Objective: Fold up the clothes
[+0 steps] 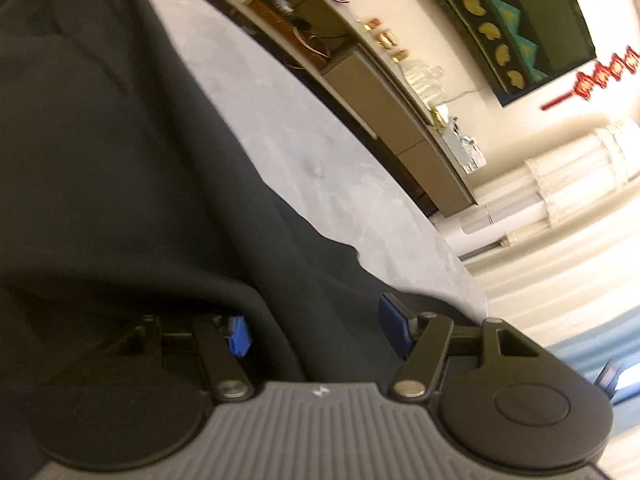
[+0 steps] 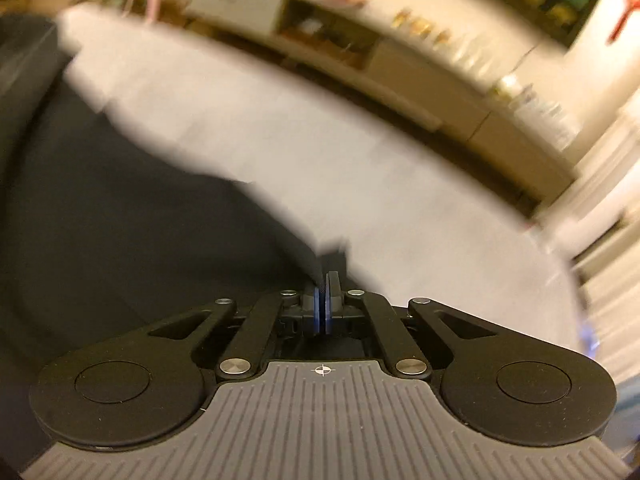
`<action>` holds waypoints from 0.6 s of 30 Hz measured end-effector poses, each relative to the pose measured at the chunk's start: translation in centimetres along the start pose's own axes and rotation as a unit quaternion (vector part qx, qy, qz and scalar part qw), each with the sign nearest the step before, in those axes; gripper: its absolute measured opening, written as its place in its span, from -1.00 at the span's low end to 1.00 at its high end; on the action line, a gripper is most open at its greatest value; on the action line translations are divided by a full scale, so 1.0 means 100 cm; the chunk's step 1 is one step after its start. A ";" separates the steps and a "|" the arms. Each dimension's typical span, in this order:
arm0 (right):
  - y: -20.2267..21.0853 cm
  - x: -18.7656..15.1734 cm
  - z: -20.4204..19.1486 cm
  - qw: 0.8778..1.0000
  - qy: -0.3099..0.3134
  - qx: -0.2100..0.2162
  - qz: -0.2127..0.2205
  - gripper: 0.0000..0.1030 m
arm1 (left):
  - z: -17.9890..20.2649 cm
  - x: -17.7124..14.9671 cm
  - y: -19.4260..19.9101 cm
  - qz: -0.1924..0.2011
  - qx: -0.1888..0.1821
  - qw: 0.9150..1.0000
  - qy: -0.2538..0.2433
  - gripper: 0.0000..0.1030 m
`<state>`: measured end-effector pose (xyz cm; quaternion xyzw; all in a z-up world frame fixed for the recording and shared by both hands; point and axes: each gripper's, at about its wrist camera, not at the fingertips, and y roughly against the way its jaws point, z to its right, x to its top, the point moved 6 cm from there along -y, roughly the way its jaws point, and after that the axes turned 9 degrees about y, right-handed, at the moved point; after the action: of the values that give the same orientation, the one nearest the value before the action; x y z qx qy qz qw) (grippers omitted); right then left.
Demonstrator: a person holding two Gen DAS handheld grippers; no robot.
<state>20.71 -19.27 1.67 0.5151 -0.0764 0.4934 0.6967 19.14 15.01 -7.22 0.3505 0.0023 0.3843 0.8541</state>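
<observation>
A wide, pale grey padded surface (image 1: pixel 312 152) fills most of both wrist views; it looks like a bed or a large cushion, though which one cannot be told. Behind it a long low sideboard (image 1: pixel 384 92) runs along a cream wall, crowded with small ornaments too blurred to name.

Across the near side of that surface lies a large dark, almost black garment (image 1: pixel 120 160). It covers the whole left of the left wrist view and drapes in deep, soft folds. Judge it as a thick knit or fleece: limp, fairly weighty for cloth, not slippery, in no way fragile. It will sag and trail wherever you do not support it.

Your left gripper (image 1: pixel 320 328) has its blue pads standing well apart. Cloth passes between them, and a fold hangs over the left-hand pad (image 1: pixel 239 336), but neither pad presses on it, so nothing is held there.

Your right gripper (image 2: pixel 326 300) has its pads closed together, pinching a thin edge of the garment (image 2: pixel 140 220) at the tips. That view is heavily blurred.

For a clean fold, take hold at hems or corners, one in each gripper, well apart, so the cloth hangs flat between them.
</observation>
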 end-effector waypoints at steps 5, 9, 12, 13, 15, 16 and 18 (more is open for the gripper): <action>-0.001 0.021 0.056 0.990 -0.098 -0.090 0.036 0.76 | 0.034 -0.028 -0.005 -0.012 0.002 0.994 -0.107 0.23; -0.010 -0.035 0.064 0.961 -0.276 -0.015 0.008 0.66 | 0.067 -0.064 -0.012 -0.015 0.013 0.976 -0.218 0.24; -0.013 -0.089 0.041 0.931 -0.360 0.056 -0.012 0.65 | 0.082 -0.090 -0.020 -0.020 0.021 0.960 -0.277 0.25; -0.013 -0.104 0.030 0.921 -0.382 0.075 -0.014 0.65 | 0.084 -0.096 -0.023 -0.020 0.025 0.958 -0.285 0.25; -0.016 -0.120 0.020 0.887 -0.446 0.119 -0.007 0.61 | 0.080 -0.100 -0.024 -0.021 0.029 0.960 -0.279 0.25; -0.020 -0.122 0.017 0.866 -0.479 0.142 -0.006 0.55 | 0.078 -0.102 -0.025 -0.021 0.030 0.960 -0.276 0.25; -0.029 -0.118 0.004 0.821 -0.539 0.187 -0.005 0.47 | 0.074 -0.094 -0.026 -0.017 0.033 0.966 -0.257 0.25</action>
<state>17.14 -26.75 -7.24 0.8197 -0.3435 0.1387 0.4369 16.26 3.15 -5.70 0.4656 -0.1982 0.2662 0.8204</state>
